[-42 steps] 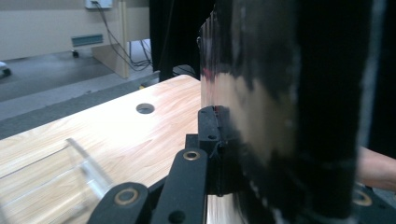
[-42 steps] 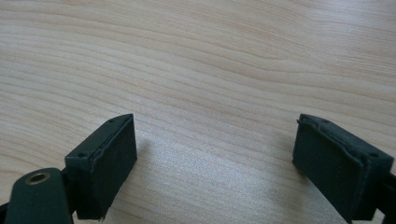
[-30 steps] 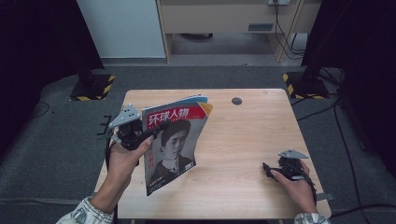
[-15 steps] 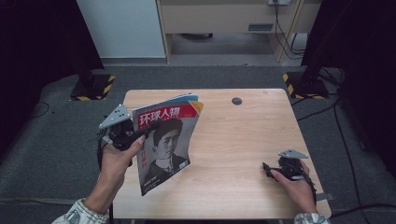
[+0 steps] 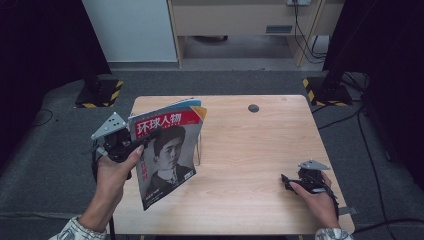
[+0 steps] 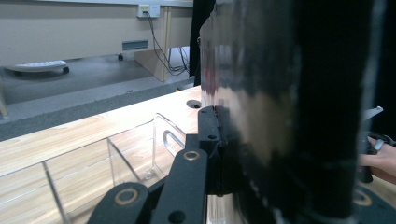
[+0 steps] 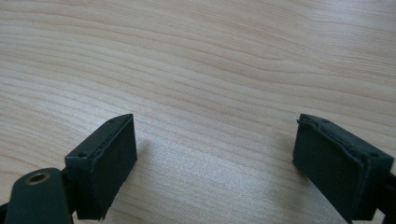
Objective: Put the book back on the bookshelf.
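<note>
1. The left tongs [image 5: 142,141], at about 9 o'clock of the desk [image 5: 250,165], are clenched on the left edge of a magazine [image 5: 167,155].
2. The magazine is held up off the desk, tilted, cover toward the high camera; a red title band runs along its top and a portrait sits below it. Its lower corner hangs near the desk's front-left edge.
3. In the left gripper view the magazine [image 6: 289,116] stands edge-on against the lens, dark and blurred, and blocks everything at 3 o'clock.
4. A clear plastic rack [image 6: 135,154] with upright dividers stands on the desk just behind the magazine; in the high view its clear edge [image 5: 199,150] shows at the magazine's right side.
5. What the rack holds is hard to tell through the glare; the compartments seen in the left gripper view appear bare.
6. The right tongs [image 5: 286,181] rest at about 4 o'clock on the desk, well apart from the magazine. In the right gripper view their jaws stand wide and released [image 7: 215,158], with bare wood between them.
7. A small dark round port [image 5: 253,108] sits at about 1 o'clock near the desk's far edge.
8. Beyond the desk stands a pale cabinet [image 5: 132,30].
</note>
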Demonstrator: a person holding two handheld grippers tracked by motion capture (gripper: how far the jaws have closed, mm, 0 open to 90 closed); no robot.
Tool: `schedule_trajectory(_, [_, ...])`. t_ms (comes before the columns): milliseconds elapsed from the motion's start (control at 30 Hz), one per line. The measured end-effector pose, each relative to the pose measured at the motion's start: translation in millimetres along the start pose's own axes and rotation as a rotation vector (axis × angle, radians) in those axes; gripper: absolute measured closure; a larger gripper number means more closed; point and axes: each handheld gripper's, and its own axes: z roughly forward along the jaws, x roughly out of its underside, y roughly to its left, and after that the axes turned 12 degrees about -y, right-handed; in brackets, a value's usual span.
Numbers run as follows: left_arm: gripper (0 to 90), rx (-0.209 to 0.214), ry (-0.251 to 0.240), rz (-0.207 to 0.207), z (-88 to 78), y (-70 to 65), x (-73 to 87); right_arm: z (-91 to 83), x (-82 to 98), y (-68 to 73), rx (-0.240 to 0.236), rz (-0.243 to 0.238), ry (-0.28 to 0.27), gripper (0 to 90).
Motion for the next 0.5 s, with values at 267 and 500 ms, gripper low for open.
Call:
schedule_trajectory(267, [86.7, -0.03, -0.009, -0.001, -12.1, 8.7, -0.6, 0.0, 0.0, 0.0, 0.0, 0.0, 0.0, 13.5])
schedule_trajectory(500, [86.7, -0.051, -0.018, -0.003, -22.4, 14.7, -0.7, 0.0, 0.0, 0.0, 0.0, 0.0, 0.0, 13.5])
